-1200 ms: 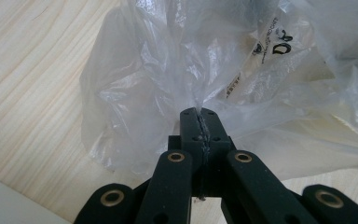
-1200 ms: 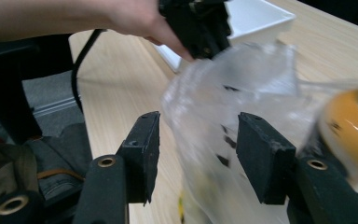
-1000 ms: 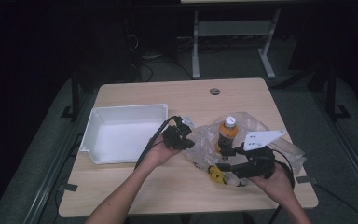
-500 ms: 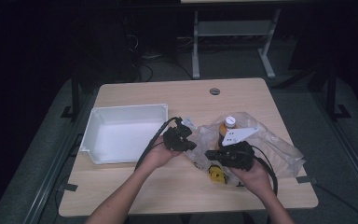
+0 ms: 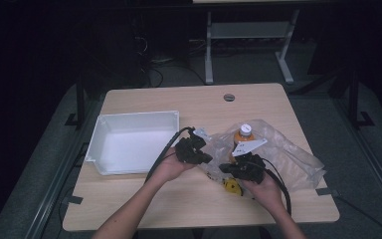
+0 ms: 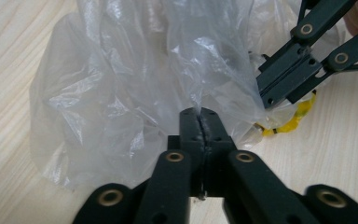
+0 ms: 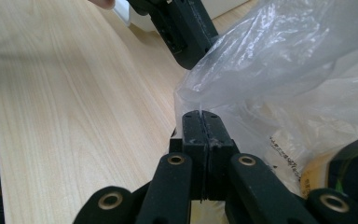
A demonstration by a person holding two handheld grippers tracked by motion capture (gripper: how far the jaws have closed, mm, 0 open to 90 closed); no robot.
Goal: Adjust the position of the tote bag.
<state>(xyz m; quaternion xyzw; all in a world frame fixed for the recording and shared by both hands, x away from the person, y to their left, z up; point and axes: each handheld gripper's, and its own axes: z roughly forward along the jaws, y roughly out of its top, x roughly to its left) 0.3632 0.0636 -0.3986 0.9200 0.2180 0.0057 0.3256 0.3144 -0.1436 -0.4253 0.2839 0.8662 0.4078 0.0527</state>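
A clear plastic bag (image 5: 291, 155) lies crumpled on the right half of the wooden table (image 5: 189, 99). Inside it an orange bottle (image 5: 244, 135) with a white cap stands upright. In the left gripper view my left gripper (image 6: 199, 113) is shut on a fold of the bag (image 6: 135, 93). The right gripper view has my right gripper (image 7: 200, 115) shut on the bag's edge (image 7: 279, 60). From above, the left gripper (image 5: 205, 156) and the right gripper (image 5: 225, 168) sit close together at the bag's left end. A small yellow item (image 5: 232, 186) lies by the right hand.
A white rectangular tray (image 5: 104, 130) stands on the left of the table, just behind my left hand. The table has a round cable hole (image 5: 229, 97) at the back. A strip of tape (image 5: 325, 191) sits at the table's right front edge.
My right gripper has moved left and a little forward along the bag, closing in on the left gripper. The left gripper has stayed put.
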